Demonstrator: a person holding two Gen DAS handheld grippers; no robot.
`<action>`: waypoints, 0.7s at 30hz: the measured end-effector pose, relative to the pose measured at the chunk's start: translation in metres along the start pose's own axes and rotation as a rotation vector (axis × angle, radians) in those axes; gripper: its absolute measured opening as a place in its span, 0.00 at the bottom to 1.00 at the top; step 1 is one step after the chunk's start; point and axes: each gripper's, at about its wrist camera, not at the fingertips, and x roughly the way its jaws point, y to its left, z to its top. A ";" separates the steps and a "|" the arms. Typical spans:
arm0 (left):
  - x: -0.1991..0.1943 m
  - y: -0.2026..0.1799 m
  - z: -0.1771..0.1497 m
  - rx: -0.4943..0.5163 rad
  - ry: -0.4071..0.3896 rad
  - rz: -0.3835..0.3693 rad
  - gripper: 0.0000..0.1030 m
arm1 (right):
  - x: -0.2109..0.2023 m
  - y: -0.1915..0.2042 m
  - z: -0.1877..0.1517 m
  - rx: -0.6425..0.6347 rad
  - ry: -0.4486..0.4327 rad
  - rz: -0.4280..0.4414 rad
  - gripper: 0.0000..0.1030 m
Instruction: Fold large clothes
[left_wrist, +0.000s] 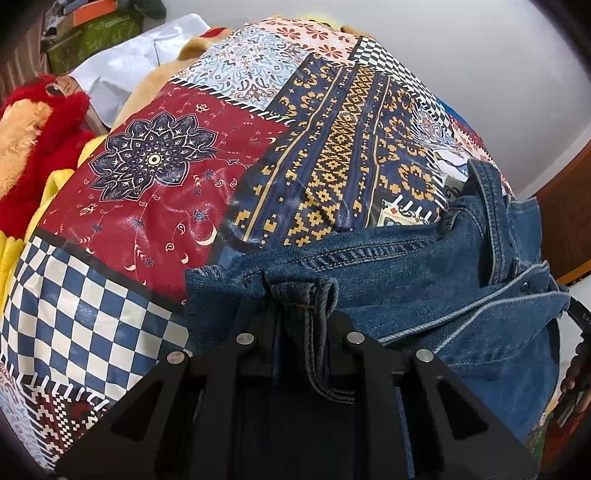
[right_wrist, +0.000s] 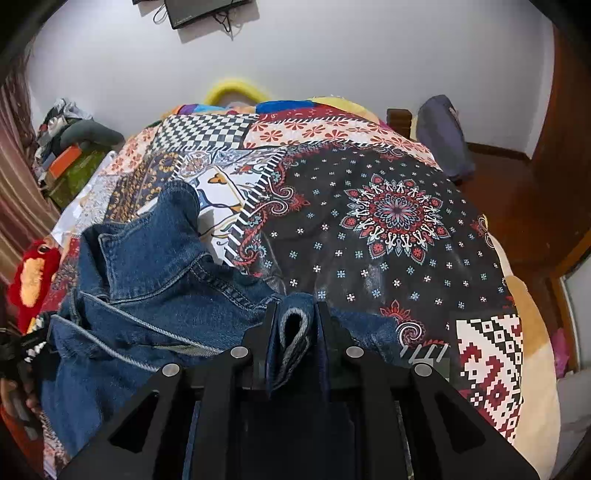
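Patchwork bedspread (right_wrist: 388, 229) covers the bed. Denim jacket (left_wrist: 424, 280) lies crumpled crosswise on its near edge, collar toward the far wall. Red plush toy (left_wrist: 40, 122) and boxes (left_wrist: 92, 33) sit beyond the jacket's left end. Left tongs (left_wrist: 301, 306) and right tongs (right_wrist: 295, 325) each pinch a fold of denim, nearly closed.

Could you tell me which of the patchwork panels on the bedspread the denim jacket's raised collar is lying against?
The white panel with the orange butterfly; the denim jacket collar overlaps its left edge, unlike the black mandala panel beside it.
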 end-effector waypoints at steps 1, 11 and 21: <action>-0.001 0.000 0.001 0.004 0.001 0.000 0.19 | -0.004 -0.001 0.001 0.004 -0.004 0.007 0.13; -0.012 -0.014 0.009 0.103 0.043 0.084 0.19 | -0.088 -0.038 0.026 0.066 -0.170 -0.142 0.13; -0.079 -0.016 0.020 0.038 -0.083 0.110 0.88 | -0.130 0.000 -0.010 -0.164 -0.143 -0.110 0.13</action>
